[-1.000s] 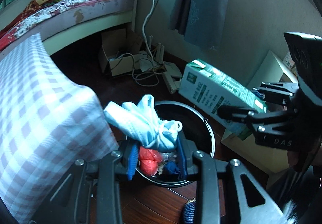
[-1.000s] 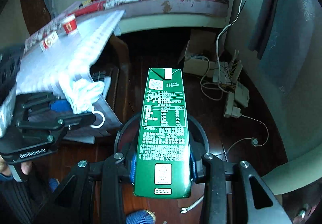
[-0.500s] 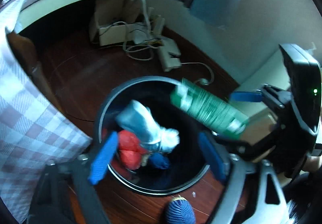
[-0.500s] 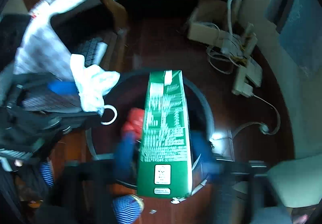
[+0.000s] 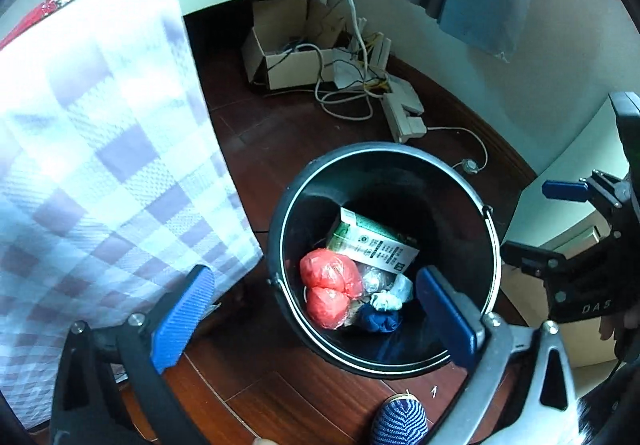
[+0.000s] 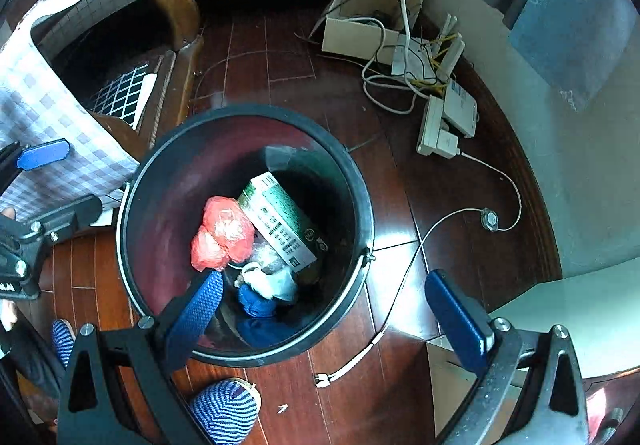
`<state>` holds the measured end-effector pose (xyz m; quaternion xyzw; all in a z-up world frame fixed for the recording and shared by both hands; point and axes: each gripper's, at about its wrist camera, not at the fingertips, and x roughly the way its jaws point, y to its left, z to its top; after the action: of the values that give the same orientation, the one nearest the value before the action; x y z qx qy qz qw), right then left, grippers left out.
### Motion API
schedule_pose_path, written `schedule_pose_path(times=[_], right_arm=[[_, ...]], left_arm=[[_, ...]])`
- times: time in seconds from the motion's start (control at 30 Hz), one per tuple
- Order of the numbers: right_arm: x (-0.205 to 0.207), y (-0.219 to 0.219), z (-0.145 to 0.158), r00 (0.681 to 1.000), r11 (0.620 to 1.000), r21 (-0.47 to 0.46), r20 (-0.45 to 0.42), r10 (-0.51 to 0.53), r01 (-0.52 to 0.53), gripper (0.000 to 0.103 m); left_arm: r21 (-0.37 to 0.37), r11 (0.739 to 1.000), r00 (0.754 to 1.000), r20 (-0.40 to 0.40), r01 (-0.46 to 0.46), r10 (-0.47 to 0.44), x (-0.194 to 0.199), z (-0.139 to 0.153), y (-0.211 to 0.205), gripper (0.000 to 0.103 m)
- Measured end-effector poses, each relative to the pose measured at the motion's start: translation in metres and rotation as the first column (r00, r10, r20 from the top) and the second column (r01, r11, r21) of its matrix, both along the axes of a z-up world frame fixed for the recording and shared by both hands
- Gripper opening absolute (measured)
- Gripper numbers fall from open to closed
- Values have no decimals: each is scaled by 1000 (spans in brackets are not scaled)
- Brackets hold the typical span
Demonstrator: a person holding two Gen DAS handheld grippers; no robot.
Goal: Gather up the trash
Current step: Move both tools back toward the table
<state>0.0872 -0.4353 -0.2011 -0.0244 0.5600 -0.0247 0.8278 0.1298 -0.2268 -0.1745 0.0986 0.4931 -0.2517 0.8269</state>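
Observation:
A black round trash bin (image 5: pixel 494 245) (image 6: pixel 362 197) stands on the wooden floor. Inside lie a green milk carton (image 5: pixel 370 243) (image 6: pixel 280 221), a red plastic bag (image 5: pixel 330 285) (image 6: pixel 222 233), a crumpled light blue mask (image 5: pixel 390 297) (image 6: pixel 268 279) and a dark blue item (image 5: pixel 378 319) (image 6: pixel 256 303). My left gripper (image 5: pixel 316 315) is open and empty above the bin's near rim. My right gripper (image 6: pixel 324 311) is open and empty above the bin's right rim. Each gripper also shows in the other's view, the right one (image 5: pixel 568 205) and the left one (image 6: pixel 36 181).
A checkered tablecloth (image 5: pixel 100 149) (image 6: pixel 44 117) hangs left of the bin. Cardboard box (image 5: pixel 288 57) (image 6: pixel 360 29), cables and a power strip (image 5: pixel 404 113) (image 6: pixel 436 125) lie beyond it. A pale cabinet (image 5: pixel 568 185) (image 6: pixel 580 305) stands right. A striped slipper (image 5: pixel 400 421) (image 6: pixel 226 411) is near the bin.
Both grippers opened wide. The mask dropped from the left gripper and the green carton from the right gripper into the bin; both now lie inside on the other trash.

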Motion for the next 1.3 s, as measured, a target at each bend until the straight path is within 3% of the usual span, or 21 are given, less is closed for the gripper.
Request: schedule_pose_path(times=[0.5,1.3], right_arm=[[-14,32,32,999,999,-50,54,7,-4,102],[-46,105,94,977,999,1,209,34,-35,102]], left_arm=[[37,998,996,76,-54,51,-13,22,26,102],[25,988,974,168,-155,149,-49,75,96,102]])
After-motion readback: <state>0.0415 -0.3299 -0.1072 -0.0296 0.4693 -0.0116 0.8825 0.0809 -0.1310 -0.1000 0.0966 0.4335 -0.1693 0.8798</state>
